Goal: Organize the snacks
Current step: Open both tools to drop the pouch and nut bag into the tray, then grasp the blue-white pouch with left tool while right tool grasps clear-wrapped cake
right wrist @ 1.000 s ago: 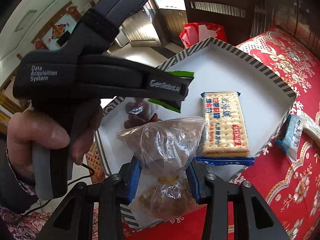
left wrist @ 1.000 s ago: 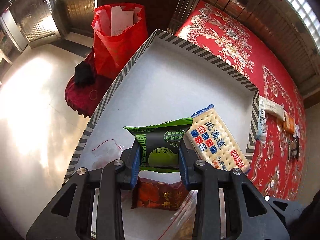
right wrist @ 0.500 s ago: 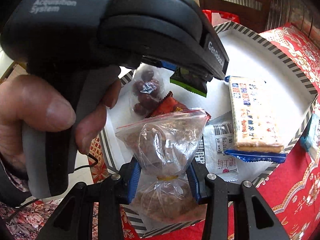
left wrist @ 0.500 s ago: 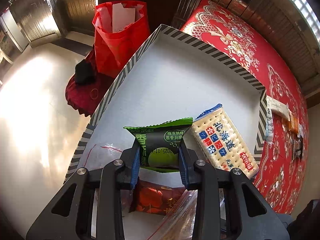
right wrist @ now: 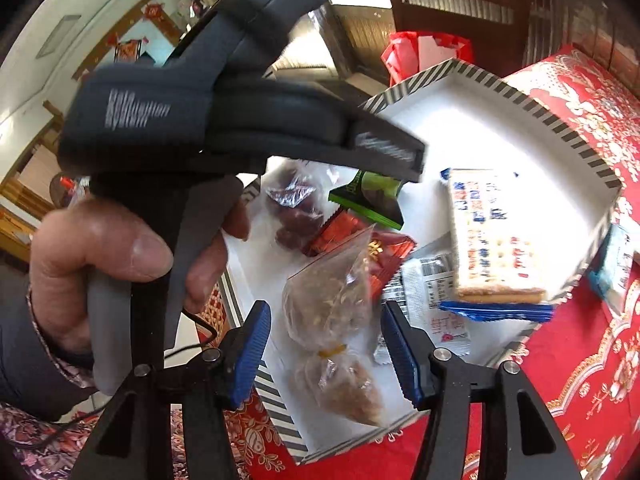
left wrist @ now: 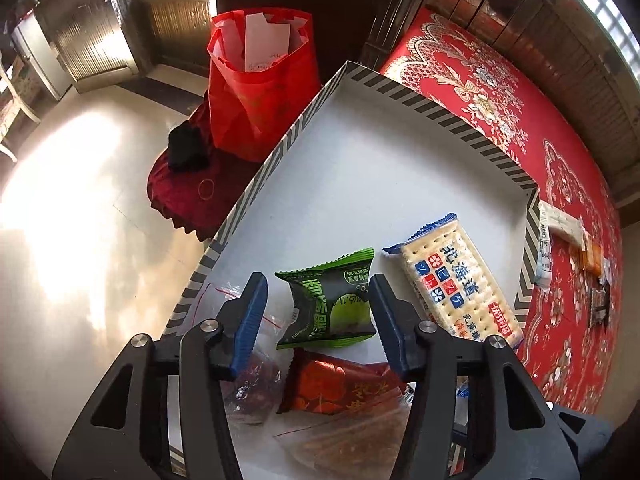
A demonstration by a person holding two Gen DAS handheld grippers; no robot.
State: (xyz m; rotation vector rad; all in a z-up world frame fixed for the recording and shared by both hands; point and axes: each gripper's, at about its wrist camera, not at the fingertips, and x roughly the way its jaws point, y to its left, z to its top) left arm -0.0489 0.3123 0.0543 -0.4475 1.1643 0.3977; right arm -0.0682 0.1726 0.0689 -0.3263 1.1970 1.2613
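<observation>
A white box with a striped rim [left wrist: 440,108] [right wrist: 548,120] holds the snacks. My left gripper [left wrist: 318,312] is open above a green snack packet [left wrist: 332,300] that lies in the box. A cracker pack [left wrist: 456,280] lies to its right, a red packet [left wrist: 340,384] and a bag of dates [left wrist: 256,380] below. My right gripper [right wrist: 324,340] is open around a clear bag of brown snacks [right wrist: 336,320] that rests at the box's near edge. The left gripper's body [right wrist: 240,120] fills the right wrist view's upper left.
A red patterned cloth [left wrist: 500,92] covers the table. Several small packets [left wrist: 560,224] lie on it right of the box. A red bag [left wrist: 260,80] stands on a stool beyond the box. A white sachet [right wrist: 432,296] lies in the box.
Both grippers have opened. The green packet dropped from the left gripper into the box. The clear bag left the right gripper's grip and rests on the box's near edge.
</observation>
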